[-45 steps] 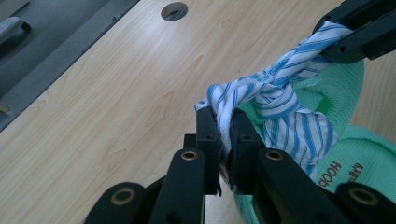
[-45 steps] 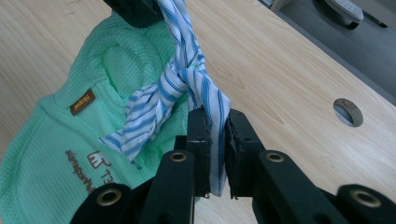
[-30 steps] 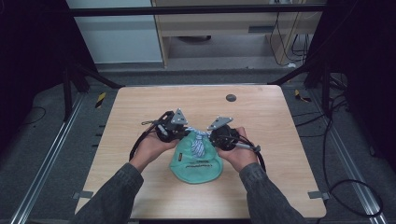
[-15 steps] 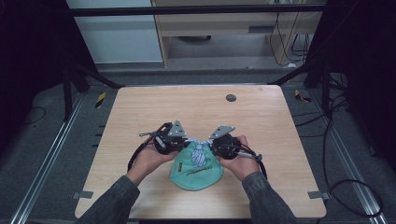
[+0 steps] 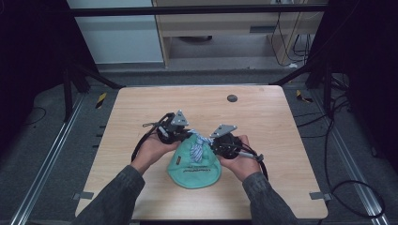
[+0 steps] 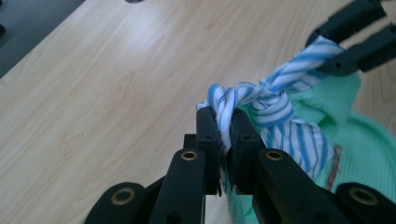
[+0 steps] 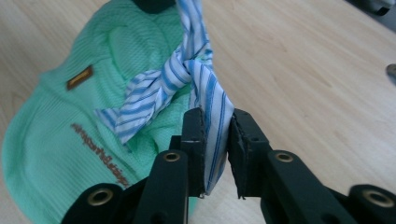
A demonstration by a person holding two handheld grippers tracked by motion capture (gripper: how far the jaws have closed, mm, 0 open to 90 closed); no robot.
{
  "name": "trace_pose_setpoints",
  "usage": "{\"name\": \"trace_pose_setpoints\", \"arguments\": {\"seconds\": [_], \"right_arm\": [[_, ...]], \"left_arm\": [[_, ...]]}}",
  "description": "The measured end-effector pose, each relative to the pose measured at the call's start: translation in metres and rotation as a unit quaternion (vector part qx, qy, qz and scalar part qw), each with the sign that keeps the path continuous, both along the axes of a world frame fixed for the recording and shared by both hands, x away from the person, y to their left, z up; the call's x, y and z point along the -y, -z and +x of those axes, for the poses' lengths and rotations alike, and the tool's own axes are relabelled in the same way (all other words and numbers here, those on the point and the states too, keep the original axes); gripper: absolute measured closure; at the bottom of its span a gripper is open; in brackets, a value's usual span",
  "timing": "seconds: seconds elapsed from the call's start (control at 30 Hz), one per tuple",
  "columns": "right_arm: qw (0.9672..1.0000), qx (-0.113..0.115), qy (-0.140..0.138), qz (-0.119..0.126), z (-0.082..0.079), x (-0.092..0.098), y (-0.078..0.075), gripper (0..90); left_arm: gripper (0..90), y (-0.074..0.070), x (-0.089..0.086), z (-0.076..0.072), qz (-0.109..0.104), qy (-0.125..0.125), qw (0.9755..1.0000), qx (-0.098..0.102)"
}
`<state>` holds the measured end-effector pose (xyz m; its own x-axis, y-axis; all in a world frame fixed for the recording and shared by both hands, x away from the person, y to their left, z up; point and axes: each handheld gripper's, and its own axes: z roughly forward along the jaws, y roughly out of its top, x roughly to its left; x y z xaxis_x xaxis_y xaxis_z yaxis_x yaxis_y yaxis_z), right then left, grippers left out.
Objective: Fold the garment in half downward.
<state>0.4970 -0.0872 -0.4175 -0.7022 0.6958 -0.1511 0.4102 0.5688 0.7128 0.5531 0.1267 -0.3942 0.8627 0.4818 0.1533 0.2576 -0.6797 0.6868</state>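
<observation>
A mint-green knitted cloth (image 5: 195, 171) with a small brown label lies near the front middle of the wooden table (image 5: 263, 117). A blue-and-white striped strip (image 5: 197, 149) is knotted over its top. My left gripper (image 6: 223, 126) is shut on one end of the strip just beside the knot (image 6: 252, 95). My right gripper (image 7: 215, 123) is shut on the other end, which runs up to the knot (image 7: 187, 63); its jaws have just closed a little on the strip. In the high view the left gripper (image 5: 187, 137) and right gripper (image 5: 212, 144) face each other across the knot.
A small dark round disc (image 5: 232, 98) sits near the table's far edge. Black cables (image 5: 141, 143) loop from both grippers onto the tabletop. Dark frame posts stand at the table's back corners, and bare wood stretches on all sides of the cloth.
Half a second ago both hands sat slightly nearer the person; they have moved back to about where they were a second ago. Both grippers have kept hold of the strip.
</observation>
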Motion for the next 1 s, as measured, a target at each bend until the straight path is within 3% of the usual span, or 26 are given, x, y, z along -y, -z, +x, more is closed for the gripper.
{"name": "trace_pose_setpoints", "arguments": {"seconds": [0.13, 0.3, 0.63, 0.73, 1.0], "right_arm": [[0.9998, 0.009, 0.015, 0.002, 0.006, 0.001, -0.009, 77.9], [0.9998, 0.015, 0.015, -0.003, 0.004, 0.001, -0.014, 76.8], [0.9999, -0.001, -0.008, -0.014, -0.024, -0.005, 0.011, 73.0], [0.9999, -0.003, -0.012, -0.012, -0.03, -0.007, 0.015, 72.3], [0.9997, -0.008, -0.02, -0.011, -0.035, -0.008, 0.02, 74.4]], "left_arm": [[84.1, -0.012, 0.005, 0.012, 0.001, -0.003, 1.0, 0.005], [82.4, -0.018, 0.006, -0.001, 0.018, 0.016, 0.9996, 0.015], [79.7, 0.011, -0.009, -0.05, 0.035, 0.036, 0.9986, 0.016], [80.6, 0.015, -0.014, -0.057, 0.042, 0.028, 0.9986, 0.014], [85.0, 0.028, -0.028, -0.069, 0.038, 0.024, 0.9988, -0.017]]}}
